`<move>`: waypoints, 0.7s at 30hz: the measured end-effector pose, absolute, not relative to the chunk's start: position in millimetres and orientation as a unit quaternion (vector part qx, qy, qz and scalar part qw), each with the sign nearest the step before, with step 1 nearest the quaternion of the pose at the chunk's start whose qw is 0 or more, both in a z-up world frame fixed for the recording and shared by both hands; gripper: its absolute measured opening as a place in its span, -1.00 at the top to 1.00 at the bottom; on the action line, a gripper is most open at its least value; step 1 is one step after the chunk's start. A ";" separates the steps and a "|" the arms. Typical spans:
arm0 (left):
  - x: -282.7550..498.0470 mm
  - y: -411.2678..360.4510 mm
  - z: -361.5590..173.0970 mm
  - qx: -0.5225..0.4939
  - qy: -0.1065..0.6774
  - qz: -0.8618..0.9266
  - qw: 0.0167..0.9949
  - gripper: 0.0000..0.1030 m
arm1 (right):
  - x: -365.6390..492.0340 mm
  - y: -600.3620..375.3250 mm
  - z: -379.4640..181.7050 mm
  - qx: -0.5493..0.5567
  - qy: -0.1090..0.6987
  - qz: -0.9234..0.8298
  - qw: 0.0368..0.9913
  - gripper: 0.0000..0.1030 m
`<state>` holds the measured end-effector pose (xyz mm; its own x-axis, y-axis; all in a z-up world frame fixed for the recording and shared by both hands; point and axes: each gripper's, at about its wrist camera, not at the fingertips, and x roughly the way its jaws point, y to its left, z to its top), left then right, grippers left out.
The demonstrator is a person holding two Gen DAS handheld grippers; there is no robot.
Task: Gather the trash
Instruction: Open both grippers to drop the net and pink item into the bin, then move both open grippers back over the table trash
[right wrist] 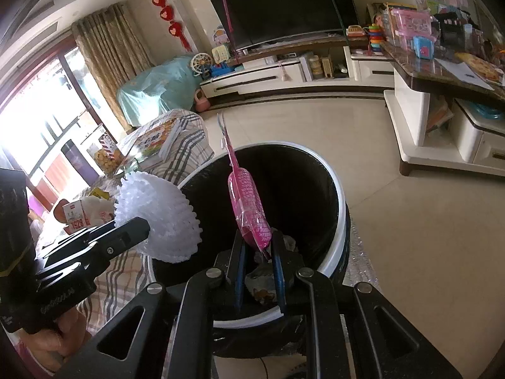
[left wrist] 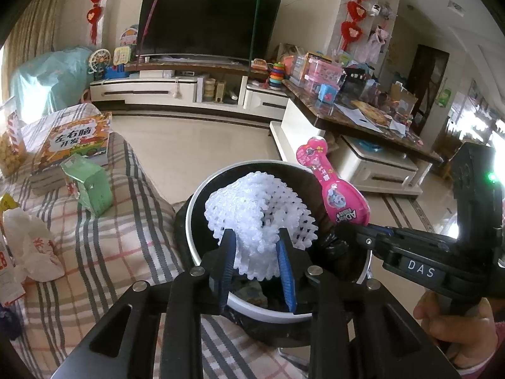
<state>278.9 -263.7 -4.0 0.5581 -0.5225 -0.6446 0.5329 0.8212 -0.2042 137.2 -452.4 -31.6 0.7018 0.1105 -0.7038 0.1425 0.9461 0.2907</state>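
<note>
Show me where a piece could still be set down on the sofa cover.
Free: the plaid cover between the green box and the bin, and the strip nearer the camera. Crowded: the far end with the book and snack bag, and the left edge with the white bag.

I am in the living room of a home. A large dark television [left wrist: 210, 20] stands on a long white media cabinet [left wrist: 164, 90] against the wall, with red festive ornaments [left wrist: 96, 3] hanging beside it. Toys and plastic boxes crowd a marble-topped bench [left wrist: 347, 117]. A plaid-covered sofa [left wrist: 104, 246] carries a children's book [left wrist: 77, 142], and curtains [right wrist: 110, 57] frame a bright window.
</note>
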 end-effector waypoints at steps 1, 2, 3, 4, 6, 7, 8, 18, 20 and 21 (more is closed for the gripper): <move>279.8 -263.6 -4.3 0.006 0.365 -0.298 0.882 0.25 | 137.6 -453.0 -32.0 0.164 0.387 -0.011 0.907 0.62; 279.4 -262.3 -4.6 0.002 0.367 -0.296 0.882 0.07 | 137.8 -453.6 -32.5 0.165 0.388 -0.013 0.907 0.60; 279.0 -260.7 -4.4 -0.001 0.367 -0.294 0.883 0.03 | 137.3 -454.1 -32.7 0.167 0.388 -0.016 0.906 0.57; 277.8 -258.7 -4.4 -0.004 0.366 -0.292 0.884 -0.01 | 136.6 -453.9 -32.4 0.169 0.386 -0.017 0.907 0.45; 275.7 -254.1 -6.2 -0.009 0.370 -0.288 0.883 -0.03 | 134.6 -453.0 -30.7 0.170 0.381 -0.017 0.909 0.10; 274.0 -251.2 -7.3 -0.012 0.372 -0.285 0.883 -0.04 | 132.3 -450.6 -29.0 0.166 0.377 -0.020 0.911 -0.01; 272.8 -248.5 -8.0 -0.015 0.373 -0.284 0.883 -0.04 | 131.7 -449.4 -27.8 0.164 0.375 -0.020 0.912 -0.03; 233.6 -187.8 -17.6 -0.041 0.377 -0.246 0.892 -0.05 | 122.3 -409.0 -19.9 0.156 0.356 0.005 0.921 -0.48; 223.8 -171.3 -19.1 -0.046 0.378 -0.235 0.894 -0.05 | 121.9 -397.5 -20.6 0.156 0.356 0.015 0.921 -0.55; 219.8 -164.4 -19.3 -0.048 0.378 -0.230 0.896 -0.05 | 121.6 -391.5 -21.7 0.157 0.356 0.020 0.921 -0.56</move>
<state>219.8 -164.4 -19.3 0.6086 -0.4483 -0.6547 0.3762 0.8895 -0.2593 121.6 -391.5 -21.7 0.7456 0.1486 -0.6496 0.0748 0.9500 0.3032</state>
